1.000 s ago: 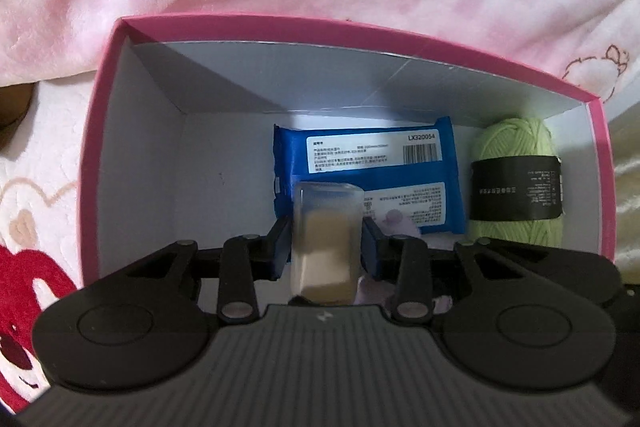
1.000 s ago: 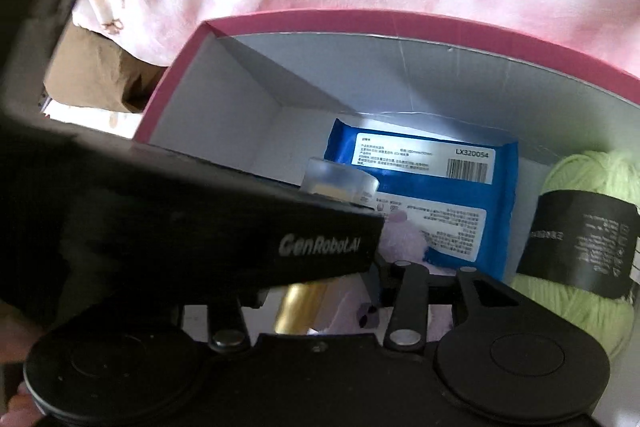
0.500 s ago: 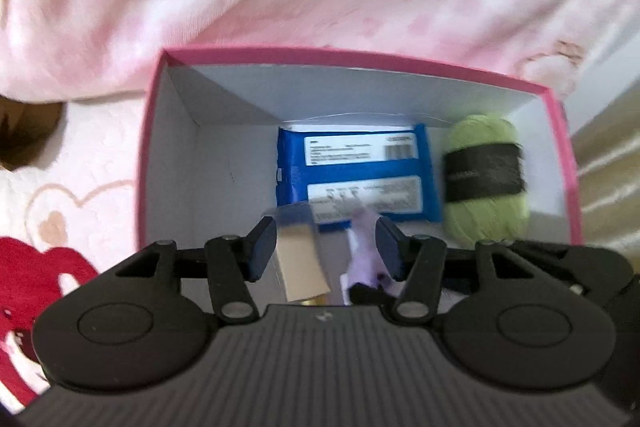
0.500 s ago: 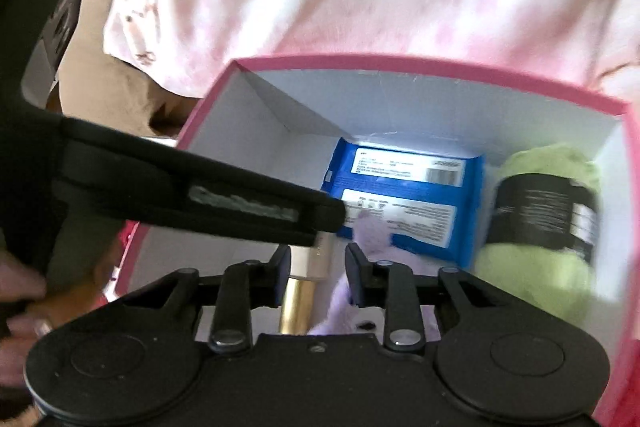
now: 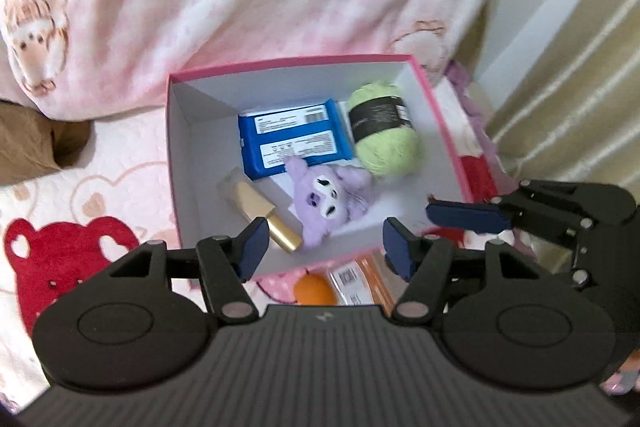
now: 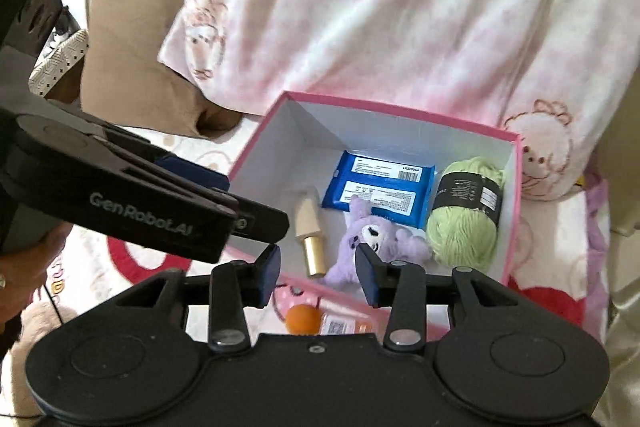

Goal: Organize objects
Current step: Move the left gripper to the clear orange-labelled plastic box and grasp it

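Four items in pink box (image 5: 438,115): blue wipes pack (image 5: 294,139), green yarn ball (image 5: 384,131), purple plush toy (image 5: 328,195), gold-capped bottle (image 5: 260,209). Left gripper (image 5: 322,247) and right gripper (image 6: 318,269): jaws just opening, spread, nothing between. Remaining outside, near front wall: orange ball (image 6: 302,319), orange packet (image 5: 360,283).

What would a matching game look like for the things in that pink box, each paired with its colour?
Things:
1. ball of yarn
2. plush toy
3. flat packet
4. capped bottle

Colours:
A. blue with white labels
B. gold base, clear cap
C. light green with a black band
D. lilac

Pairs: 1-C, 2-D, 3-A, 4-B
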A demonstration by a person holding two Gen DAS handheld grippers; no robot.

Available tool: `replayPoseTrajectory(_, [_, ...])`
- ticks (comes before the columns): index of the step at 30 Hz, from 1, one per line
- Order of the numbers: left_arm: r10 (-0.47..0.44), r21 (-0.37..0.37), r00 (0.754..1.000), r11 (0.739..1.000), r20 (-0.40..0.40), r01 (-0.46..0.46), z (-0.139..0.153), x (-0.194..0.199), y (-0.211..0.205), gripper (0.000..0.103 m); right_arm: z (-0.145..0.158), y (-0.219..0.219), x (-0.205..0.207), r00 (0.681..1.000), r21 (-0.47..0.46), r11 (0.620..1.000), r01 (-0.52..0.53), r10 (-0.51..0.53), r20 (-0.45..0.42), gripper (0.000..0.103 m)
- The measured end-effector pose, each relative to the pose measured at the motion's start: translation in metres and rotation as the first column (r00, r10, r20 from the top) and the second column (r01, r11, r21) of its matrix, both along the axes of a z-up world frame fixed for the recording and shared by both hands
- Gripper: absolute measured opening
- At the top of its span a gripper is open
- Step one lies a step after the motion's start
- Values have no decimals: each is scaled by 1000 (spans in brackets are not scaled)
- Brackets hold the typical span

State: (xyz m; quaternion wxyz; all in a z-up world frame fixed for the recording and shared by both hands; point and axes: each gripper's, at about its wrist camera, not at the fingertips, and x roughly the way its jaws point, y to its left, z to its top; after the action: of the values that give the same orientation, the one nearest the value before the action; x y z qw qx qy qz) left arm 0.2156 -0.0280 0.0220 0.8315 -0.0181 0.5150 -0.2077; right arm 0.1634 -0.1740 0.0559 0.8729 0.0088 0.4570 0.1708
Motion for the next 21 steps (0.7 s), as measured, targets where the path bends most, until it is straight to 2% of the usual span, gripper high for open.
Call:
replayPoseTrajectory(6, [-67,23,997,998,46,66,36,-41,5,67,37,-1,-49,999,-4,1000,-6,6,52,55])
replayPoseTrajectory(11, [-112,25,991,994,72,110,46,-66,1,72,50,-2,-85,996,-28,999,-17,19,89,60])
replayPoseTrajectory(15, [-118,8,989,993,87,117,36,-85,0,75,47,-3,-109,995,-37,999,-29,33,96,62])
replayPoseTrajectory(21, [-93,-28,994,995,65,95,1,-103,0,75,25,-1,-131,992,-78,995,-61,69,106,64])
